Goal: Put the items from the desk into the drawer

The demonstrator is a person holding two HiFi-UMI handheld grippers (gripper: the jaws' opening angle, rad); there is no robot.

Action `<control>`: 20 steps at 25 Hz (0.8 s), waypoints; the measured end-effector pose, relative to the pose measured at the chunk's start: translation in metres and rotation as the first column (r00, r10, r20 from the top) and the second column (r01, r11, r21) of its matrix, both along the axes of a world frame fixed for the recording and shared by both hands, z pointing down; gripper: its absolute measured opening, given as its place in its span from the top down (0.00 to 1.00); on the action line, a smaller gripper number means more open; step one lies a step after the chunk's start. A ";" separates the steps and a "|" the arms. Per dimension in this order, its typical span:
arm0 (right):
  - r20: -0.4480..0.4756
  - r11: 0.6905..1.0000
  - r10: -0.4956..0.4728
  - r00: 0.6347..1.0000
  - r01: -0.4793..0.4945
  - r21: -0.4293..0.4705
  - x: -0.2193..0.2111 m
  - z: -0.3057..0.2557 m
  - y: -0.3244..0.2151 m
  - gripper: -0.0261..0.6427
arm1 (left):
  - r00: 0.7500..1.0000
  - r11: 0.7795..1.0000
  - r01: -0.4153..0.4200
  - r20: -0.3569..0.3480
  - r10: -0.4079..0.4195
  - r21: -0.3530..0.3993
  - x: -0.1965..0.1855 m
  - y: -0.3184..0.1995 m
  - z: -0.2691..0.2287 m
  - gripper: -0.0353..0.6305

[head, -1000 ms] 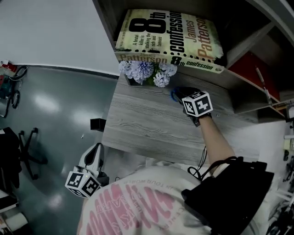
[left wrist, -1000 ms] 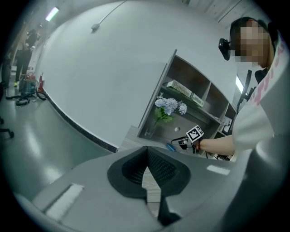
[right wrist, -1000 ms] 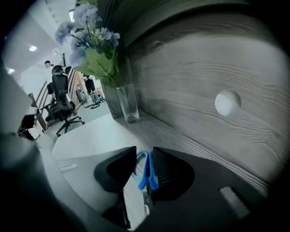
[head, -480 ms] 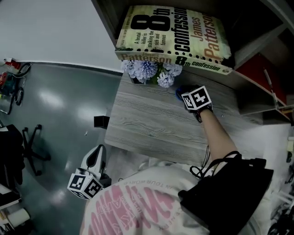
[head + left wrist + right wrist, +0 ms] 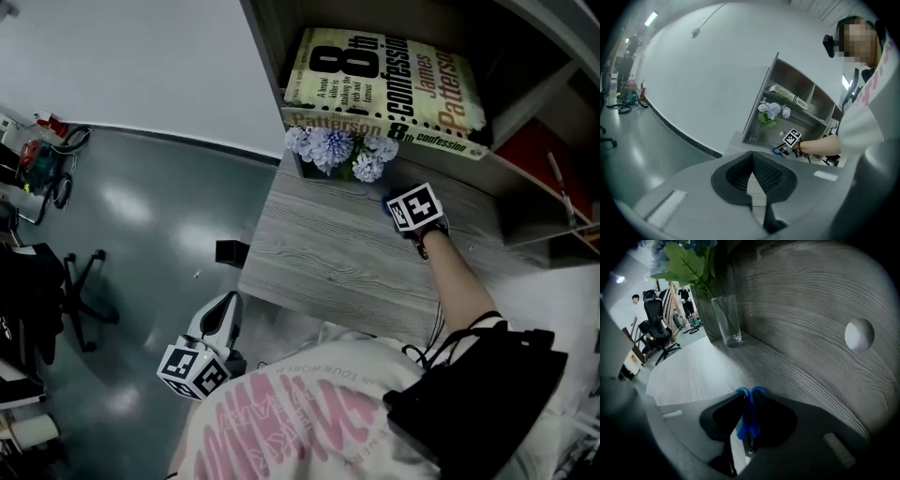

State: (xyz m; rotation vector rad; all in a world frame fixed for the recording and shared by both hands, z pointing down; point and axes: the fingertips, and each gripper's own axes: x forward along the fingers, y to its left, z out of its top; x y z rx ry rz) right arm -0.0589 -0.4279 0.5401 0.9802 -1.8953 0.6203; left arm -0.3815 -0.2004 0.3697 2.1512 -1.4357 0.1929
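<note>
My right gripper (image 5: 392, 202) hovers over the back of the grey wood desk (image 5: 319, 253), right of the flower vase. It is shut on a blue item (image 5: 749, 399) whose two rounded blue loops poke out past the jaw tips; it looks like scissor handles. In the head view only a blue sliver (image 5: 386, 201) shows beside the marker cube. My left gripper (image 5: 225, 306) hangs low beside the desk's near-left corner, above the floor. Its jaws (image 5: 752, 157) are shut with nothing between them. No drawer is in view.
A glass vase (image 5: 727, 319) of pale blue flowers (image 5: 337, 150) stands at the desk's back. A thick book (image 5: 384, 80) lies on the shelf above. The back panel has a round hole (image 5: 859, 333). An office chair (image 5: 66, 291) stands on the floor at left.
The head camera has swung, so the desk sits further right in view. My right gripper has edged a little closer to the flowers, still shut on the blue item. The left gripper still hangs low.
</note>
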 end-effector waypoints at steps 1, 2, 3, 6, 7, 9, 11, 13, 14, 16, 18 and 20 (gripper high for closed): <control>0.007 1.000 0.003 1.000 -0.003 -0.001 -0.001 -0.001 0.004 0.84 | 1.000 1.000 0.001 0.000 -0.001 0.005 -0.002 0.002 -0.002 0.92; 0.015 1.000 0.007 1.000 -0.007 0.003 -0.001 -0.002 0.007 0.85 | 1.000 1.000 0.002 0.000 -0.002 0.009 -0.003 0.003 -0.003 0.92; 0.022 1.000 0.011 1.000 -0.011 0.011 -0.002 -0.004 0.011 0.85 | 1.000 1.000 0.002 -0.001 -0.002 0.013 -0.005 0.005 -0.004 0.92; 0.061 0.998 0.022 0.998 -0.025 0.054 -0.008 -0.016 0.021 0.85 | 1.000 1.000 -0.007 -0.004 0.007 0.022 -0.008 0.010 -0.005 0.92; 0.081 0.997 0.023 0.996 -0.029 0.073 -0.011 -0.022 0.024 0.85 | 1.000 1.000 -0.013 -0.006 0.013 0.025 -0.008 0.012 -0.005 0.92; 0.121 0.993 0.016 0.993 -0.031 0.118 -0.019 -0.036 0.032 0.85 | 0.999 0.999 -0.032 -0.010 0.033 0.033 -0.007 0.014 -0.005 0.92; 0.147 0.987 0.005 0.989 -0.029 0.161 -0.025 -0.051 0.043 0.85 | 0.998 0.997 -0.059 -0.014 0.060 0.041 -0.005 0.017 -0.005 0.92; 0.167 0.980 0.006 0.986 -0.039 0.195 -0.027 -0.067 0.057 0.85 | 0.996 0.995 -0.088 -0.021 0.089 0.051 -0.001 0.019 -0.007 0.92; 0.179 0.976 0.011 0.984 -0.050 0.212 -0.027 -0.076 0.065 0.85 | 0.994 0.993 -0.102 -0.026 0.104 0.058 0.001 0.020 -0.008 0.92; 0.206 0.966 0.024 0.978 -0.076 0.248 -0.026 -0.094 0.082 0.85 | 0.990 0.988 -0.136 -0.035 0.138 0.072 0.006 0.023 -0.010 0.92; 0.235 0.952 0.038 0.971 -0.106 0.287 -0.023 -0.112 0.101 0.85 | 0.982 0.980 -0.181 -0.039 0.185 0.086 0.014 0.026 -0.011 0.92; 0.265 0.934 0.056 0.963 -0.144 0.326 -0.017 -0.130 0.122 0.85 | 0.970 0.967 -0.235 -0.040 0.240 0.098 0.023 0.029 -0.011 0.92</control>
